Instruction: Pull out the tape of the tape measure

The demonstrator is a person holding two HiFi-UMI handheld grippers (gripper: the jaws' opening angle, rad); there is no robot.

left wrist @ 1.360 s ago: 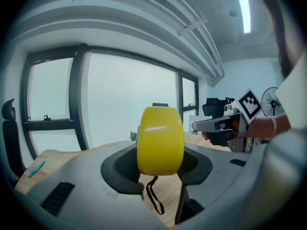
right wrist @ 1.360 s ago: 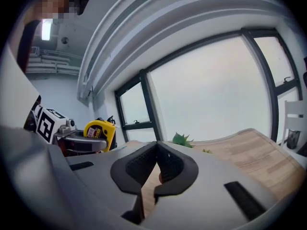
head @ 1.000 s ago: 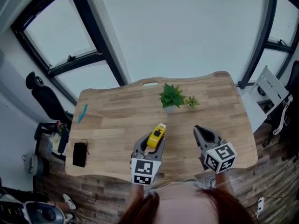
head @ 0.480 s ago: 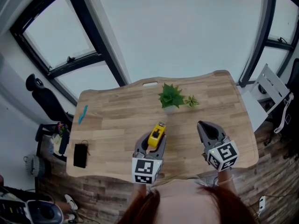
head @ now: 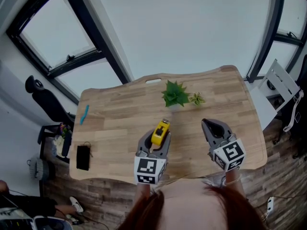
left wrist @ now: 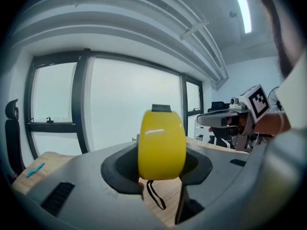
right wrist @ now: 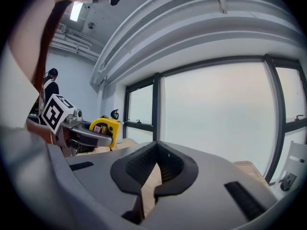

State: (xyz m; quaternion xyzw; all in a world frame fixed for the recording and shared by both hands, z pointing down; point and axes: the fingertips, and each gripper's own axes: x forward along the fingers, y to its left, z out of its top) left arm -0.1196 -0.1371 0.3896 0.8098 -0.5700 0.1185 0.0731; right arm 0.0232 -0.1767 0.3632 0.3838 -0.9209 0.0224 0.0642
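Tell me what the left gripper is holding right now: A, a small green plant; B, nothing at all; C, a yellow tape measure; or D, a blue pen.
C: in the left gripper view, the left gripper has its jaws pressed against both sides of the yellow tape measure.

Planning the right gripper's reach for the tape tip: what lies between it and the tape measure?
Nothing: in the head view only bare wooden table separates the right gripper from the tape measure held in the left gripper.
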